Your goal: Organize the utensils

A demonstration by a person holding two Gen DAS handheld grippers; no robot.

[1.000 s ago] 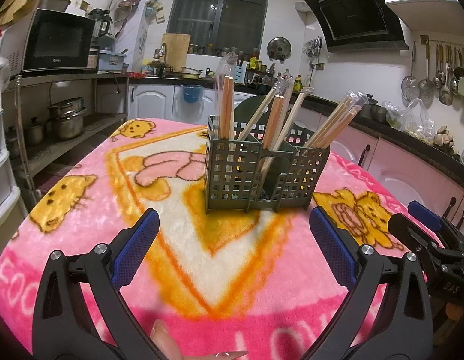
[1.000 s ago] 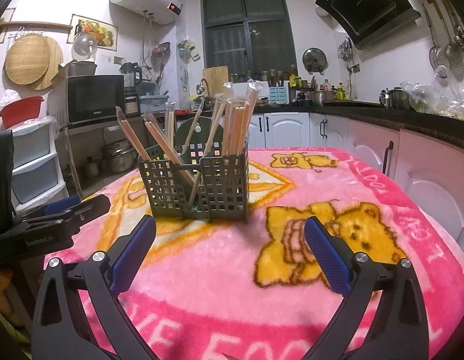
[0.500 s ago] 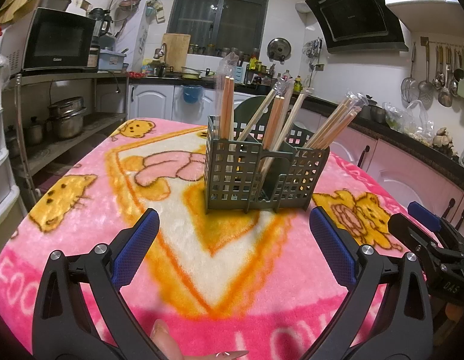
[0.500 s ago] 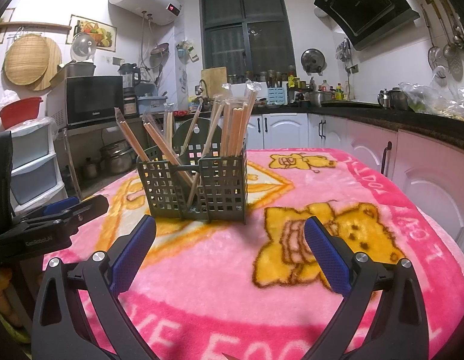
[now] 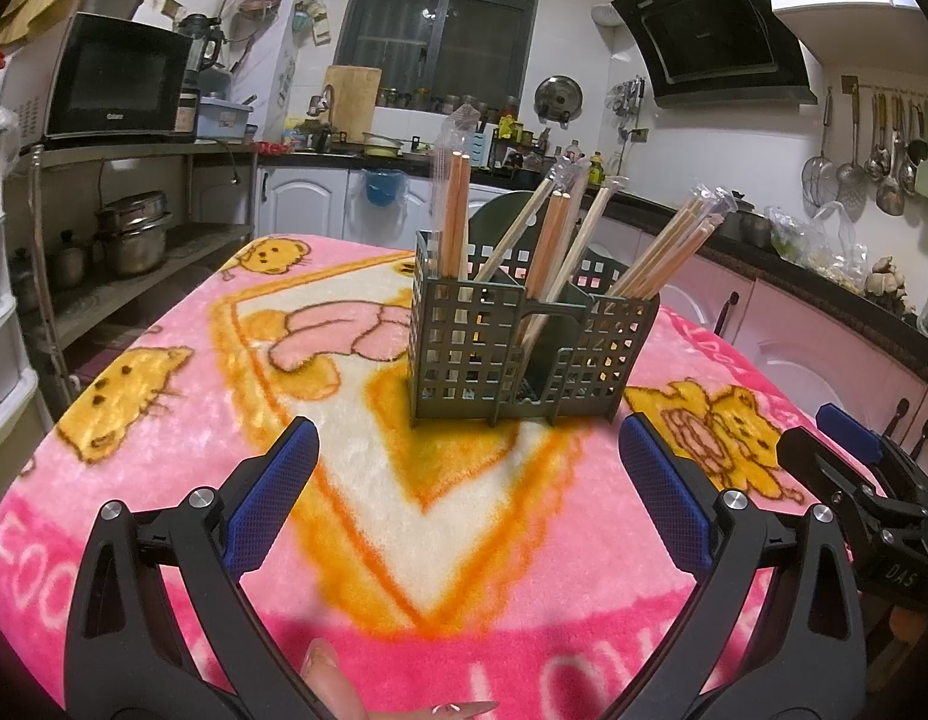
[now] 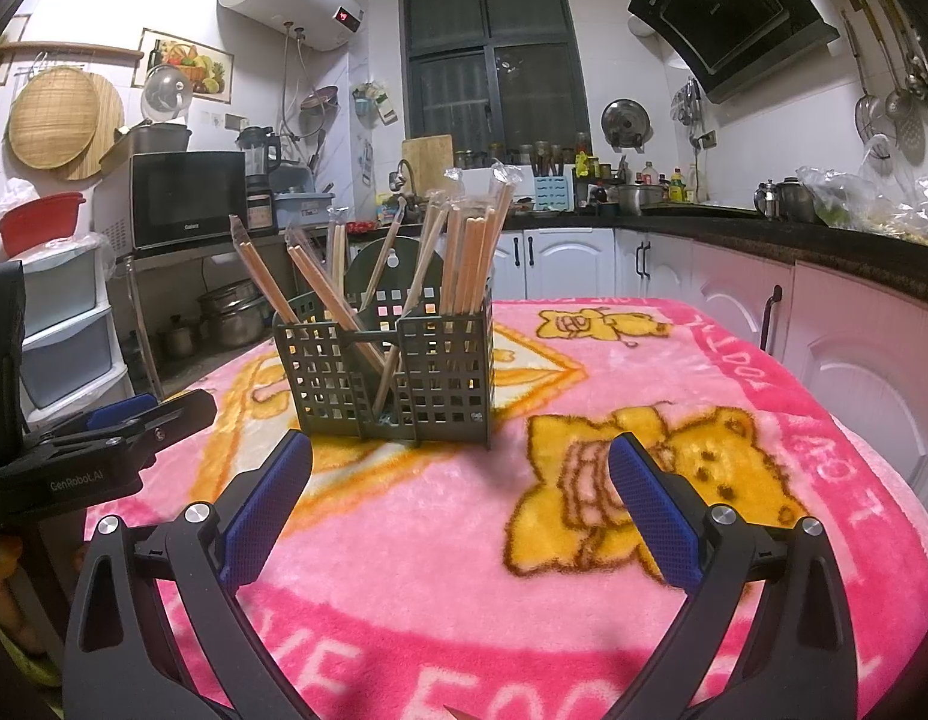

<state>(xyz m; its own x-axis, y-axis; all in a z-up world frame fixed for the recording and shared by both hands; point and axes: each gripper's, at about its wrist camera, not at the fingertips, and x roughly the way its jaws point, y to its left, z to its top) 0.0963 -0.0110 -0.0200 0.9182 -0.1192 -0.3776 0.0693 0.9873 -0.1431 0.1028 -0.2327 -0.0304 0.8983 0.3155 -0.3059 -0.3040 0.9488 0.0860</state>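
A dark green lattice utensil holder [image 5: 523,354] stands upright on the pink cartoon blanket [image 5: 224,372]. Several wrapped pairs of wooden chopsticks [image 5: 455,210] stand and lean in its compartments. My left gripper [image 5: 466,450] is open and empty, a short way in front of the holder. My right gripper [image 6: 461,468] is open and empty, also in front of the holder [image 6: 392,372], with chopsticks [image 6: 469,258] showing above it. The right gripper shows at the right edge of the left wrist view [image 5: 853,468]. The left gripper shows at the left edge of the right wrist view [image 6: 134,420].
The blanket covers a table [image 6: 703,396] in a kitchen. A shelf with a microwave [image 5: 110,84] and pots [image 5: 131,234] stands to the left. Counters and white cabinets [image 6: 571,264] run behind and to the right. A person's fingertips [image 5: 338,690] show at the bottom.
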